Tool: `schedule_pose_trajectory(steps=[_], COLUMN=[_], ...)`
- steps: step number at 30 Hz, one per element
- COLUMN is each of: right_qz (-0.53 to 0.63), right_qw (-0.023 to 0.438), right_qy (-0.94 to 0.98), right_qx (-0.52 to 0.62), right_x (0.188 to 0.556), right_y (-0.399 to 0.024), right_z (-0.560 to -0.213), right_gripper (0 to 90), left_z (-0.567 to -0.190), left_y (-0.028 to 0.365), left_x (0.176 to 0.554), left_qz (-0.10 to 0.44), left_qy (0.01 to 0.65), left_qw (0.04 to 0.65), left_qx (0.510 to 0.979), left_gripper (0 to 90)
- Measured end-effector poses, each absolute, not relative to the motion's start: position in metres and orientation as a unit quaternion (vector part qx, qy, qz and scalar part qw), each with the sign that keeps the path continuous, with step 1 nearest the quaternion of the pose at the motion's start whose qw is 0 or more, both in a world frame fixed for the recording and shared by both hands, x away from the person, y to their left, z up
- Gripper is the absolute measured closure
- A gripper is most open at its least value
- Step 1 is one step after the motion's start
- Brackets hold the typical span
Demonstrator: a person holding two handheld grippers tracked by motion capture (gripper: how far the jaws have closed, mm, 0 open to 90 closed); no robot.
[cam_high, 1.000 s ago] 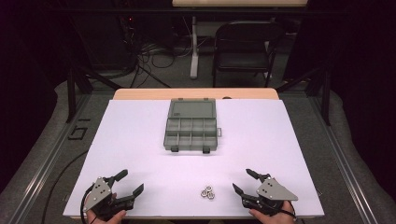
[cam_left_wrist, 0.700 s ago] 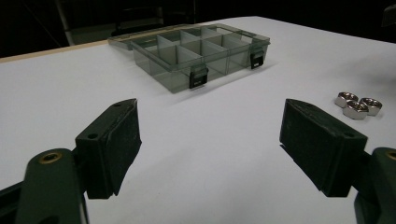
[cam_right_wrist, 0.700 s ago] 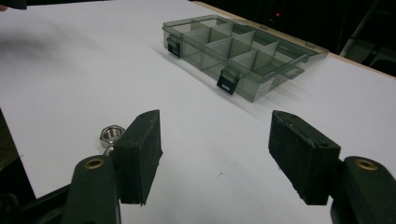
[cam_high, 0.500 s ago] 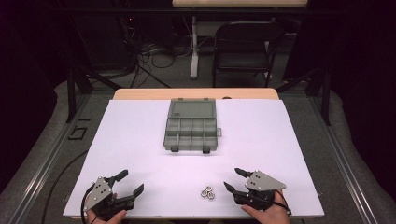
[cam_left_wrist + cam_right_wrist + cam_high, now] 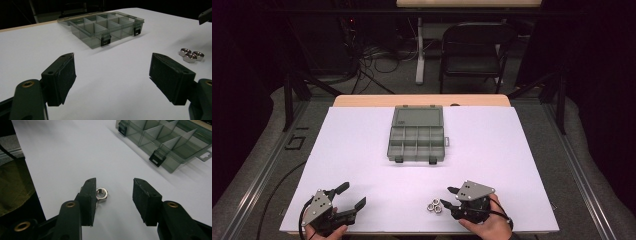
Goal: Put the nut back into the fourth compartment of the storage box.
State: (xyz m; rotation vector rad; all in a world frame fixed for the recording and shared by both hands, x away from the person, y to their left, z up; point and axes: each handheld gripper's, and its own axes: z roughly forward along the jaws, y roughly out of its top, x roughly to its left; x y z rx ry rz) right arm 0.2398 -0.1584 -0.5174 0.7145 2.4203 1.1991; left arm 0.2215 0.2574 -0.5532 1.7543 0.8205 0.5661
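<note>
Far left, near the table's front edge, the left gripper [image 5: 346, 201] sits with jaws spread wide, nothing between them. Moving right, three steel hex nuts [image 5: 433, 205] huddle touching on the white sheet [image 5: 512, 150], with the open organizer box [image 5: 417, 140] well beyond. The right gripper [image 5: 113, 192] has just been closing, jaws half-shut with one pad beside a nut, no grip yet. These nuts look small, hard, slick (likely to skate), so pinch across opposite flats.

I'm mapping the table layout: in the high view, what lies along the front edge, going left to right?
Left gripper → cluster of hex nuts → right gripper, its jaws just closing in beside the nuts.
</note>
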Motion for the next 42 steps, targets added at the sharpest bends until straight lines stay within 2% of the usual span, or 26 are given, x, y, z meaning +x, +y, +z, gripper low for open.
schedule_pose_trajectory(steps=[5,14,29,42], right_qz=[0.410,0.392,0.398,0.391], right_qw=[0.156,0.158,0.133,0.130], right_qy=[0.865,0.867,0.856,0.853], right_qx=[0.245,0.263,0.302,0.321], right_x=[0.238,0.230,0.232,0.233], right_y=[-0.147,-0.134,-0.134,-0.130], right_z=[-0.524,-0.544,-0.555,-0.559], right_gripper=[58.6,62.4,65.1,65.2], left_z=[-0.554,-0.554,-0.555,-0.556], left_y=[0.258,0.258,0.258,0.258], left_x=[0.222,0.222,0.223,0.223], left_qz=[0.236,0.238,0.234,0.233], left_qy=[0.342,0.345,0.348,0.348], left_qw=[0.531,0.531,0.531,0.529], left_qx=[0.738,0.736,0.736,0.738], left_gripper=[21.5,21.7,21.7,21.7])
